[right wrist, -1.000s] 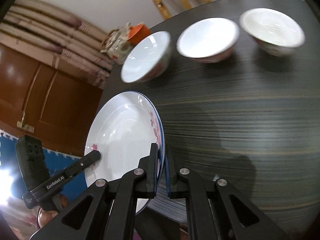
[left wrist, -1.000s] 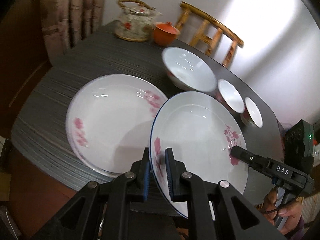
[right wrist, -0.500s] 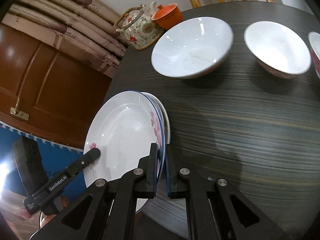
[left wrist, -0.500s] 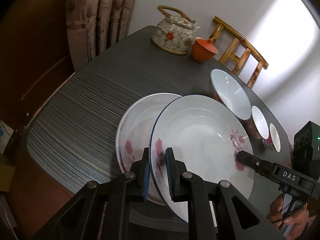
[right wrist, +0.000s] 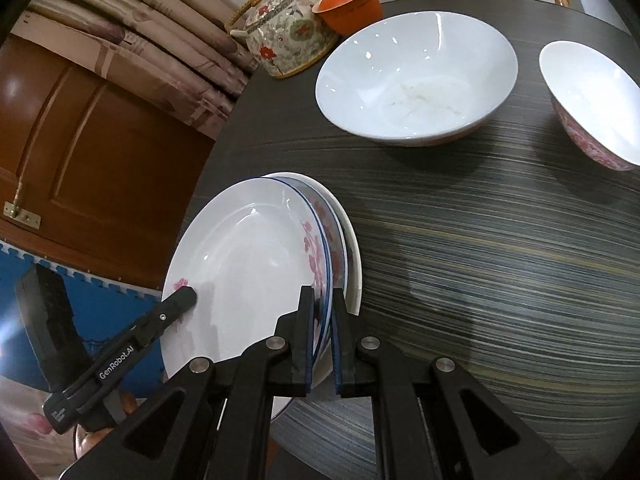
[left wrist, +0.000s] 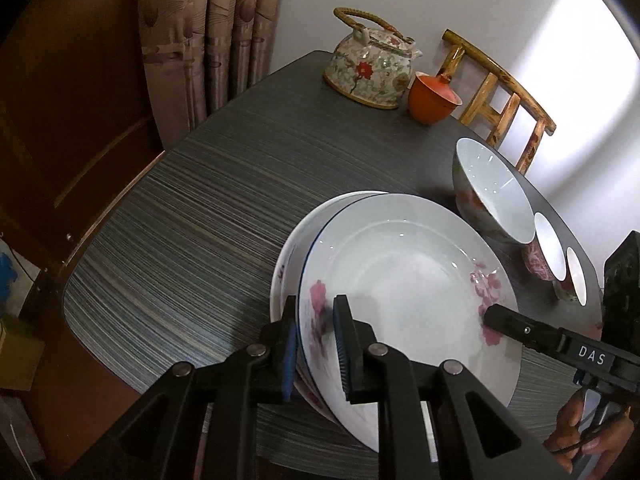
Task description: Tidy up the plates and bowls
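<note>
Top plate (left wrist: 404, 280): white, blue rim line, pink flowers, held over a second plate (left wrist: 286, 272) that lies on the surface (left wrist: 192, 216). Second plate shows only as a crescent at 9 to 11 o'clock of the top one in the left wrist view. Whether the top plate already touches it cannot be told; it looks slightly tilted.

Left tool (left wrist: 316, 328): narrowly open by just the plate's thickness, pads clamping the top plate's rim at its flower print. Right tool (right wrist: 320, 332): same narrow gap, clamped on the opposite rim of the same plate (right wrist: 248, 272); in that view the second plate (right wrist: 352, 248) peeks out at 3 o'clock.

Handling, judged: glazed ceramic, stiff, fairly heavy, slick, chips if dropped. A rim pinch on two opposite edges suits it; a single-edge pinch would let it swing. Release should wait until it seats flat.

Outward: large bowl (right wrist: 416, 76) at 1 o'clock of the stack, near but apart. Pink-patterned smaller bowl (right wrist: 592, 100) beyond it to the right. Left wrist view shows a third small bowl (left wrist: 574, 280) in the same row. Bowls not yet nested.

Far edge: flowered teapot (left wrist: 370, 66) and orange lidded cup (left wrist: 434, 98), just beside each other. Wooden chair (left wrist: 500, 96) behind; curtain (left wrist: 208, 36) at 11 o'clock.
</note>
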### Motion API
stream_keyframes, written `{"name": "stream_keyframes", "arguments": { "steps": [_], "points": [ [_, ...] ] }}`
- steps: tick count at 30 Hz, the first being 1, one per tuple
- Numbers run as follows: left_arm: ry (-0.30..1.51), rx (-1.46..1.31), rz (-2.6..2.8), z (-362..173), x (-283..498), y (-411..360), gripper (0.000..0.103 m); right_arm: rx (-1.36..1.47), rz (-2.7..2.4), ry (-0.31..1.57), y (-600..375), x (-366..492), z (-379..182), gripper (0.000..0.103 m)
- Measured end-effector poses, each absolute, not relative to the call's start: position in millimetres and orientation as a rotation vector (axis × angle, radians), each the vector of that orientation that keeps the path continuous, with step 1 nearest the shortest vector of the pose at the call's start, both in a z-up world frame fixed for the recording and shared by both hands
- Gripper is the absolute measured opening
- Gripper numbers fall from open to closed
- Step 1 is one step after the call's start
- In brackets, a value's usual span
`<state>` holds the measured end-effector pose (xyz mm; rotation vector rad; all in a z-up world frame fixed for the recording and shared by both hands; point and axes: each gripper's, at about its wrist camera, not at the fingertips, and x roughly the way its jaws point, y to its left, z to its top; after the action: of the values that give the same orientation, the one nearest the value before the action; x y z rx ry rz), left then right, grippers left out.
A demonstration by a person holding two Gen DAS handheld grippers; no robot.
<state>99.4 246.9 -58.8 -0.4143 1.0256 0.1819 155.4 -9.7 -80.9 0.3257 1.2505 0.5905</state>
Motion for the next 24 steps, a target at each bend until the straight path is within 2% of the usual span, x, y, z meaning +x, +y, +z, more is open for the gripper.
{"name": "stream_keyframes", "arguments": {
  "steps": [20,22,24],
  "points": [
    [1.04,-0.3,0.2,-59.7,103.5,233.9,0.019,0.314,0.577,1.235,-6.4,159.7,-81.1,0.008],
    [1.036,-0.287,0.203,-58.5,103.3,232.7,0.022,0.311,0.571,1.231,-7.3,160.2,-80.8,0.008],
    [1.024,-0.254,0.223,-55.7,102.5,231.3,0.028,0.308,0.565,1.233,-9.0,161.1,-81.7,0.009]
  ]
}}
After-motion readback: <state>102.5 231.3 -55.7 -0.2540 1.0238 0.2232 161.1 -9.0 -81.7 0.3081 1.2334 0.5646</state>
